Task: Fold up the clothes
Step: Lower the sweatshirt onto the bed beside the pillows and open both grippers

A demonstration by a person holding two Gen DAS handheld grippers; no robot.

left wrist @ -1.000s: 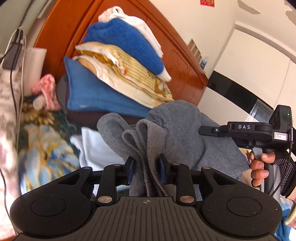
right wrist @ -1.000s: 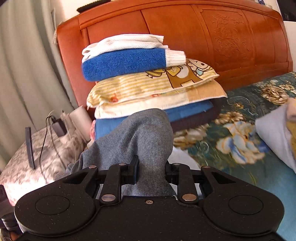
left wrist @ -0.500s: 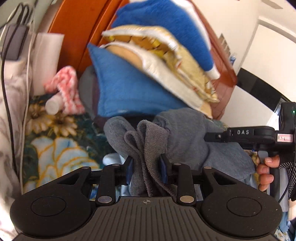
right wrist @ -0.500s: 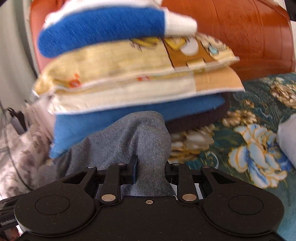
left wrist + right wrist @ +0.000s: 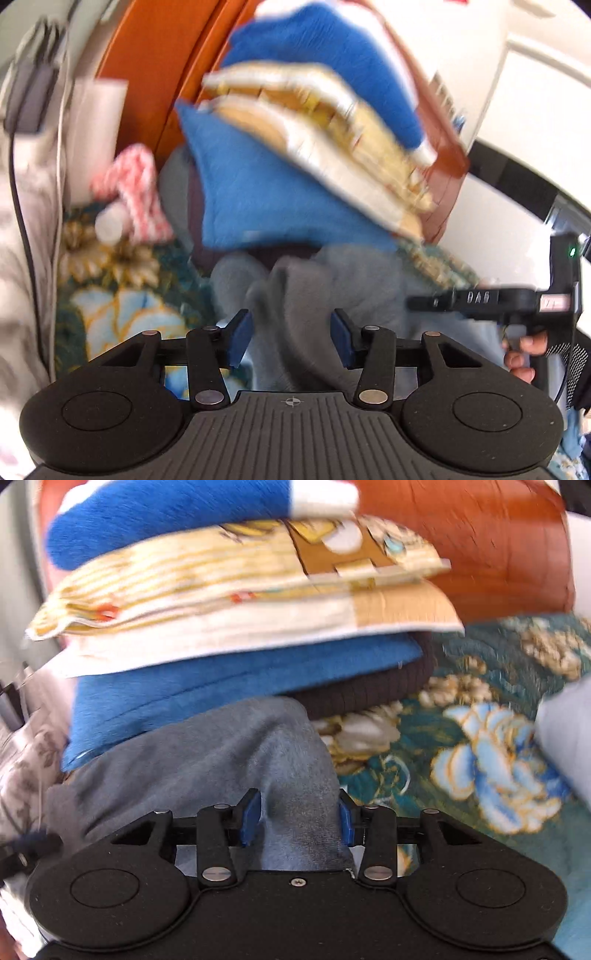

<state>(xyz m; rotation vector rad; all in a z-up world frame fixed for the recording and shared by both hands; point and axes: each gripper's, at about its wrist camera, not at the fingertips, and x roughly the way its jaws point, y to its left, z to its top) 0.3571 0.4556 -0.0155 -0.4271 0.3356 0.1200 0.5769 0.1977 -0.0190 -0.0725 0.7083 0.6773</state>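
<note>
Both the left tool (image 5: pixel 291 338) and right tool (image 5: pixel 299 821) stand parted around the grey garment (image 5: pixel 236 760), the folded stack (image 5: pixel 236 590) at twelve o'clock.

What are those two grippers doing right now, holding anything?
Left gripper: jaws open, grey garment lying loose between them.
Right gripper: jaws open, the same grey garment between them, not clamped.

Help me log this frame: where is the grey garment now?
In both wrist views the grey garment lies low and central between each gripper's fingers, just before the stack of folded bedding on the floral bedspread.
</note>
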